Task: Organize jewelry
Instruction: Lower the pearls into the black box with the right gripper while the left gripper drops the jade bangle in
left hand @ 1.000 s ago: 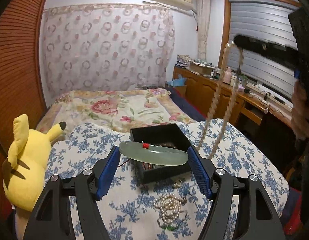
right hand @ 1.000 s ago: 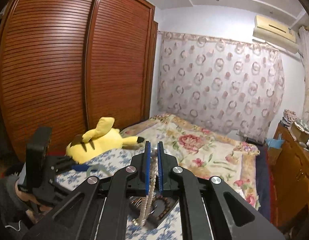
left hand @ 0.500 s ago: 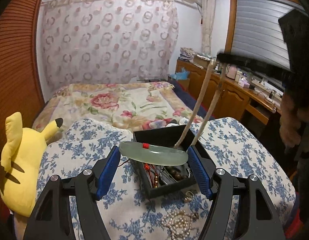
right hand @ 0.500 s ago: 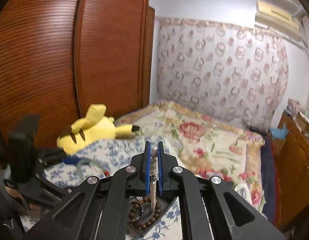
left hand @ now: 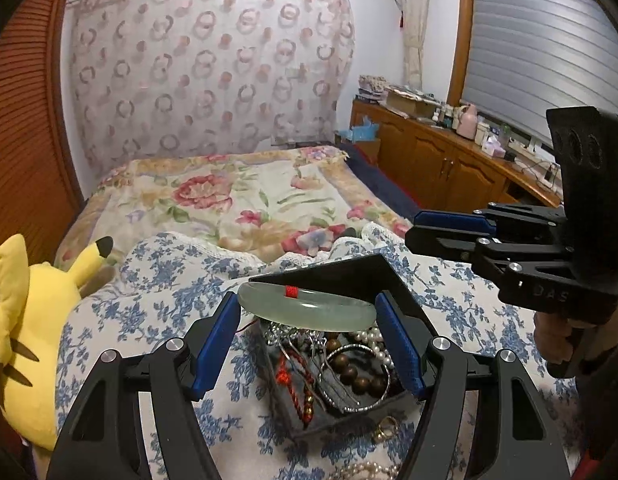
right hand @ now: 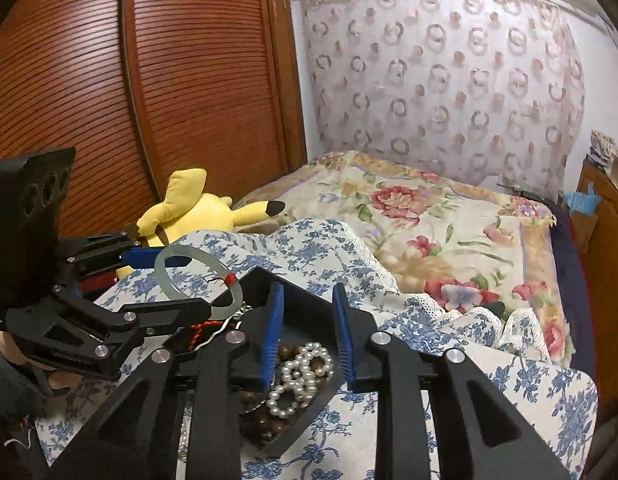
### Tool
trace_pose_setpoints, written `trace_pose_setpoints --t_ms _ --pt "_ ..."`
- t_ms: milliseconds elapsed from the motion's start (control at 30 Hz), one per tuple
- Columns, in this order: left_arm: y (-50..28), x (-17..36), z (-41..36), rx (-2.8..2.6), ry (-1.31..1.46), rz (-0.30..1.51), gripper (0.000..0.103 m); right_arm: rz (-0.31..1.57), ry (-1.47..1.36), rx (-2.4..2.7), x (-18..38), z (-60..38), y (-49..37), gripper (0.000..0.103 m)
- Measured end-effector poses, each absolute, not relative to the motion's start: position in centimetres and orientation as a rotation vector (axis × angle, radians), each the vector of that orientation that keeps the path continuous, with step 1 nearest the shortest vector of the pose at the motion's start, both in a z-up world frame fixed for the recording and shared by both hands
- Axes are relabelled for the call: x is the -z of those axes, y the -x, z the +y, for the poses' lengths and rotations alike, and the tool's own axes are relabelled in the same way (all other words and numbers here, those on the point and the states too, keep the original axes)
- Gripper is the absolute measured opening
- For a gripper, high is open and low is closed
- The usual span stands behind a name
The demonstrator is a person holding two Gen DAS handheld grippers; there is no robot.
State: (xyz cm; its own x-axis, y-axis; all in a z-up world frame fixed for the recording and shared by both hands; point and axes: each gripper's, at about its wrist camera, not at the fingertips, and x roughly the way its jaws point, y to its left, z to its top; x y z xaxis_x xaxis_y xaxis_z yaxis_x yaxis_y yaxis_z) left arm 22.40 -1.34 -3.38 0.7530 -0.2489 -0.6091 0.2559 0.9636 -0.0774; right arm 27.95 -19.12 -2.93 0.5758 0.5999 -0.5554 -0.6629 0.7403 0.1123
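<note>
Bangle (left hand: 307,306), pale jade, spans the left gripper (left hand: 307,344) fingers, held above the black box (left hand: 383,404). Right gripper (right hand: 307,334) fingers part-open, empty, over pearls (right hand: 299,376) inside. Next: lower bangle in, release gently.

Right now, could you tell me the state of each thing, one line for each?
Left gripper: shut on the bangle, above the box.
Bangle: held level, off the box.
Right gripper: open, empty, over the box.
Box: open, holding jewelry.
Pearls: lying loose in the box.
Wooden beads: in the box.
</note>
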Motion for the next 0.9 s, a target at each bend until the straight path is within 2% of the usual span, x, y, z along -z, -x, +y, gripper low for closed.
trace_pose_setpoints --t_ms 467,900 --pt "-24.9 4.7 -3.3 0.283 -0.035 0.717 0.067 0.634 0.092 -0.703 4.4 -21.0 -29.4 0.028" --pt "-21.0 4.2 -1.0 0.268 -0.017 0.702 0.068 0.613 0.148 -0.687 3.0 -20.7 -26.6 0.028"
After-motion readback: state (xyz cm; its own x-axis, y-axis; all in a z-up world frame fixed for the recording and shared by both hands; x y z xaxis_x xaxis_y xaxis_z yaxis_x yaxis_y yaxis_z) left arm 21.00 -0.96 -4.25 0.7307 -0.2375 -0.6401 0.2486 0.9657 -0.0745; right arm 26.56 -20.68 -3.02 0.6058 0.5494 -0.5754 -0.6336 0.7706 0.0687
